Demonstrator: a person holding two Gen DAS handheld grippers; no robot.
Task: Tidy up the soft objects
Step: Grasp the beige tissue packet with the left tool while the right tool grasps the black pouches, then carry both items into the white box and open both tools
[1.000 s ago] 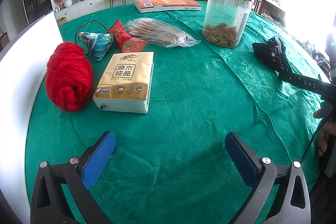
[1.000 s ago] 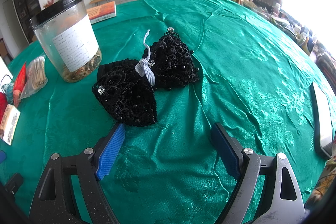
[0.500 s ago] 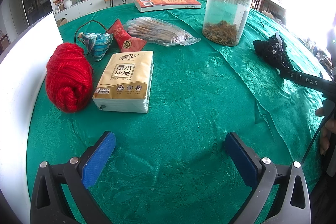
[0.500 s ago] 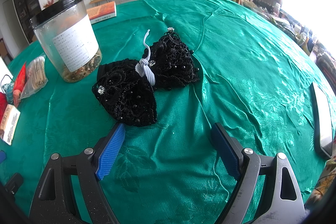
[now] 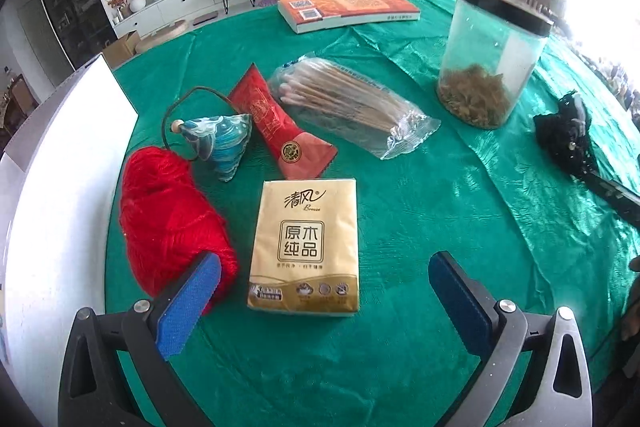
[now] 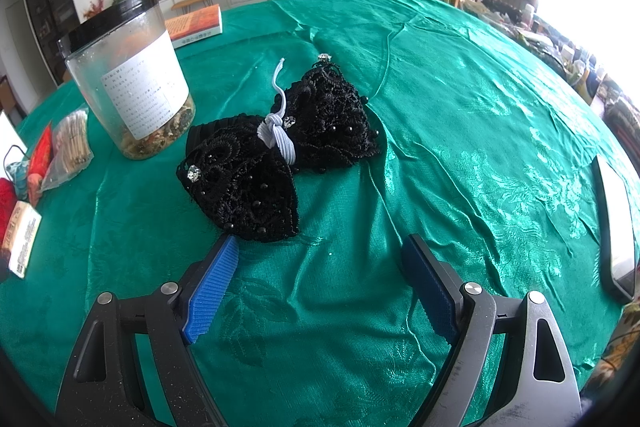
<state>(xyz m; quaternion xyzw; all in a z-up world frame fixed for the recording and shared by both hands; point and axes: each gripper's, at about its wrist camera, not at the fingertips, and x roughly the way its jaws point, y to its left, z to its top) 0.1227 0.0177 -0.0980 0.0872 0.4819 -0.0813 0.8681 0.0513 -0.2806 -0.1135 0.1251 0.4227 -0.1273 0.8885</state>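
Left gripper [image 5: 324,291] has moved in since half a second ago — the tissue pack [image 5: 306,245] and red yarn ball [image 5: 170,223] now sit much closer in its view, the pack lying flat right between the spread-apart blue pads, the left pad [image 5: 188,307] overlapping the yarn's near end in view; contact unclear. Jaws wide, holding nothing. Likely a pre-grasp approach on the tissue pack, though the yarn is just beside it and could be the target instead. Right gripper [image 6: 320,287] looks unchanged from the earlier frames — released, empty, parked just short of the black lace fabric piece [image 6: 280,163], whose near edge lies close to the left pad tip. Other soft items on the green tablecloth [image 5: 400,211]: blue patterned sachet [image 5: 220,143] with cord, red pouch [image 5: 280,131], both behind the pack. Bag of cotton swabs [image 5: 348,107], plastic jar [image 5: 488,67] and book [image 5: 348,7] further back. Nothing grouped yet, so the task seems at its start; a white box edge [image 5: 60,187] at left may be the destination, can't confirm.
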